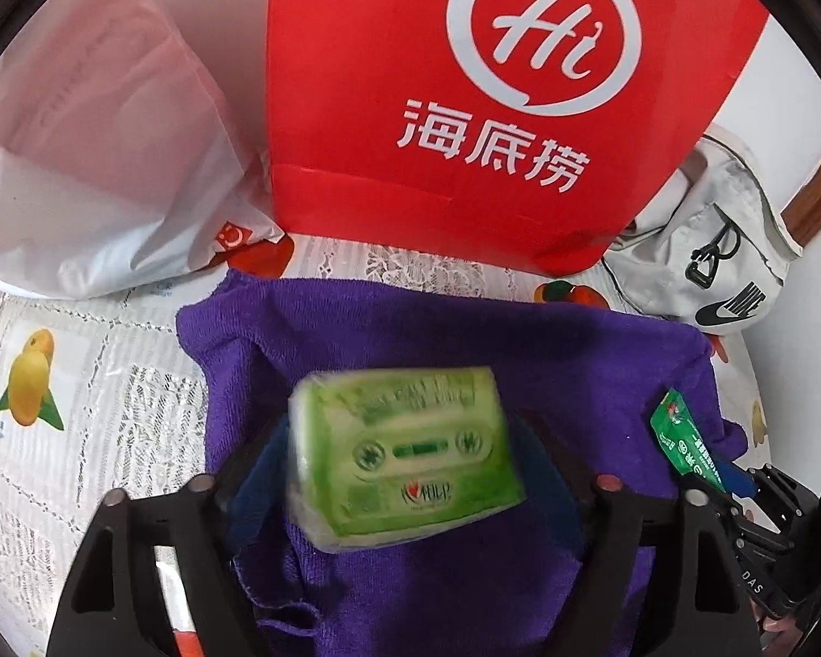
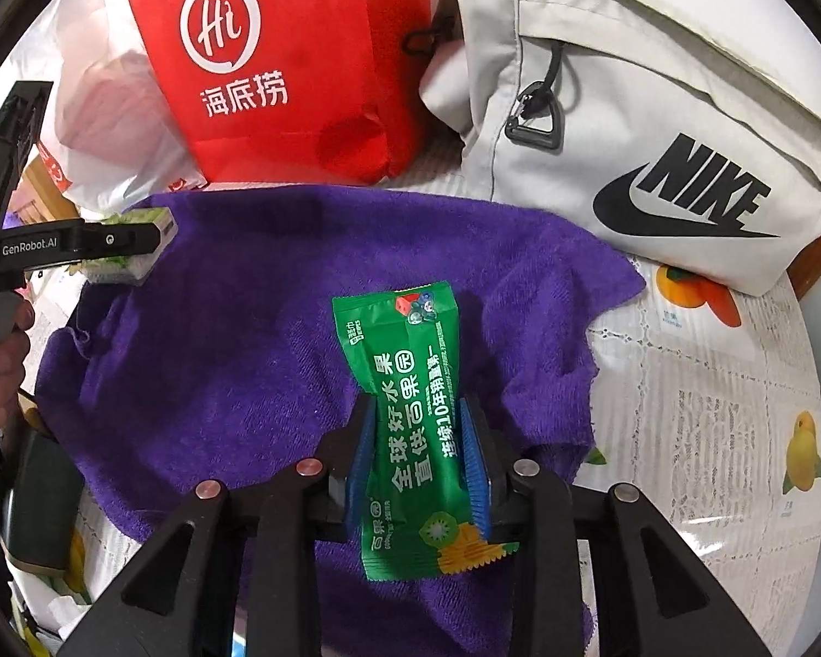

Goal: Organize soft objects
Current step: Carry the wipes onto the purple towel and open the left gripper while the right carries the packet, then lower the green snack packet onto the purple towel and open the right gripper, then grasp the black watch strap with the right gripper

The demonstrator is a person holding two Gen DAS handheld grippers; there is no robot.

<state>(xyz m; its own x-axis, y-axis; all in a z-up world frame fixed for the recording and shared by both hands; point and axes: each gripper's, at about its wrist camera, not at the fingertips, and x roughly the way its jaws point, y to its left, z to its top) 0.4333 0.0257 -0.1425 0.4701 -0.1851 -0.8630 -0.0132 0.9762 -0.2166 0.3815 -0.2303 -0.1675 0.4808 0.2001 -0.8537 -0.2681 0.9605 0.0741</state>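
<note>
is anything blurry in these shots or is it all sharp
Left wrist view: the green tissue pack is smeared by motion blur, while the red bag behind stays sharp. Right wrist view: the green wet-wipe packet reads crisply; fisheye bends the edges in both.

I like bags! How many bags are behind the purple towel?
3: white plastic bag on the left, red paper bag in the middle, white Nike bag on the right. More could be hidden.

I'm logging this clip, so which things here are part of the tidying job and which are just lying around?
In the job:
- light green tissue pack
- dark green wipes packet
- purple towel

Lying about:
- red bag
- white plastic bag
- white Nike bag
- fruit-print tablecloth
</note>
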